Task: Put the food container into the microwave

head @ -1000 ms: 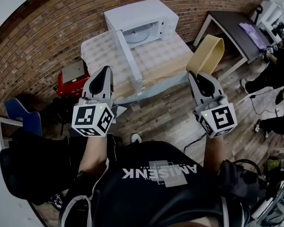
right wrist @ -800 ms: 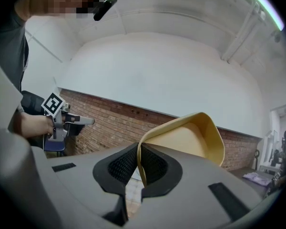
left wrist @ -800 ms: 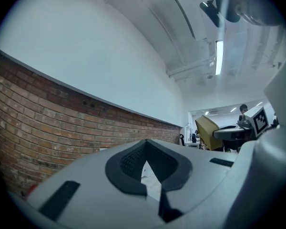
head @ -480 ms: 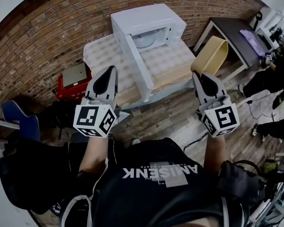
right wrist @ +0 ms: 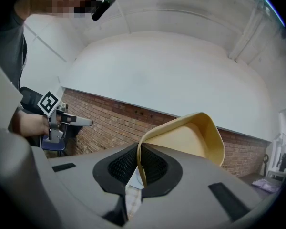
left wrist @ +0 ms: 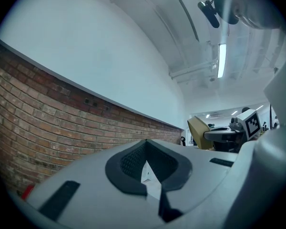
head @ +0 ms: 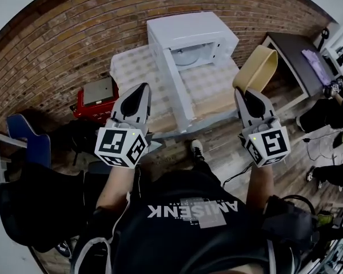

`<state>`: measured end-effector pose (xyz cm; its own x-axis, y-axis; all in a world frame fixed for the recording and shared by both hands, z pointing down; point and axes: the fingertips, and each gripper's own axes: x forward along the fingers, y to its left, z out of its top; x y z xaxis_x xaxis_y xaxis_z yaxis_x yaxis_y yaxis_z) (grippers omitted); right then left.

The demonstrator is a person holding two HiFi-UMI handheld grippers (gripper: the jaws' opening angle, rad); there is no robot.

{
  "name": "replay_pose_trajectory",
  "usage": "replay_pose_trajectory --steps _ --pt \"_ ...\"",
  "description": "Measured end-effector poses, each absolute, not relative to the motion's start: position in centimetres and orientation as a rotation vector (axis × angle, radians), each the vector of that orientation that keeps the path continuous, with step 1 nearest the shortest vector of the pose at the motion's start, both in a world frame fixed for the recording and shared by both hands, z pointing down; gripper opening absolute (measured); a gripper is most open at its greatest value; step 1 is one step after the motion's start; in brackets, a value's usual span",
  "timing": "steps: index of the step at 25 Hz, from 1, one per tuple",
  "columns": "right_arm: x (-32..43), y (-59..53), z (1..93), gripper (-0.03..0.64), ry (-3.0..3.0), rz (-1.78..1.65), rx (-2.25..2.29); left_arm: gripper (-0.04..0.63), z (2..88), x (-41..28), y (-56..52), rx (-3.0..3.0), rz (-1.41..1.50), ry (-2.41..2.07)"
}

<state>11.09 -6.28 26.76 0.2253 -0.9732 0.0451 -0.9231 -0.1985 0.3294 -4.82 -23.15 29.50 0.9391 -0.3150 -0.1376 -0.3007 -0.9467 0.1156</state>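
A tan food container [head: 256, 68] is pinched by its rim in my right gripper [head: 245, 92], held up on the right, short of the table. In the right gripper view the container [right wrist: 190, 140] rises from between the shut jaws. The white microwave [head: 191, 36] stands on the table ahead with its door [head: 170, 79] swung open toward me and the glass turntable showing inside. My left gripper [head: 140, 90] hovers at the left in front of the table, jaws shut with nothing between them [left wrist: 145, 168].
The table [head: 208, 99] has a pale checked top. A red box [head: 94, 99] sits on the floor by the brick wall at left, next to a blue chair [head: 28, 144]. A dark table [head: 297, 53] stands at the right, with people beyond it.
The microwave and table have drawn nearer and shifted right in the head view. Both grippers hold their pose, the right still carrying the container.
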Motion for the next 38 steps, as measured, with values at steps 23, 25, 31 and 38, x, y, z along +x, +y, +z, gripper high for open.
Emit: replay_pose_trajectory --steps 23,25,31,38 --pt "27.5 -19.5 27.5 0.046 -2.003 -0.244 1.994 0.011 30.8 6.9 -31.7 2.925 -0.163 -0.866" --pt "28.8 -20.6 27.6 0.046 -2.017 -0.232 1.980 0.011 30.8 7.6 -32.0 2.916 -0.157 -0.887" --pt "30.8 -23.1 27.5 0.046 -2.037 -0.240 1.947 0.011 31.1 8.1 -32.3 2.899 -0.134 -0.924" --pt "30.0 -24.7 29.7 0.046 -2.064 -0.209 1.872 0.011 31.4 6.6 -32.4 2.861 -0.125 -0.982"
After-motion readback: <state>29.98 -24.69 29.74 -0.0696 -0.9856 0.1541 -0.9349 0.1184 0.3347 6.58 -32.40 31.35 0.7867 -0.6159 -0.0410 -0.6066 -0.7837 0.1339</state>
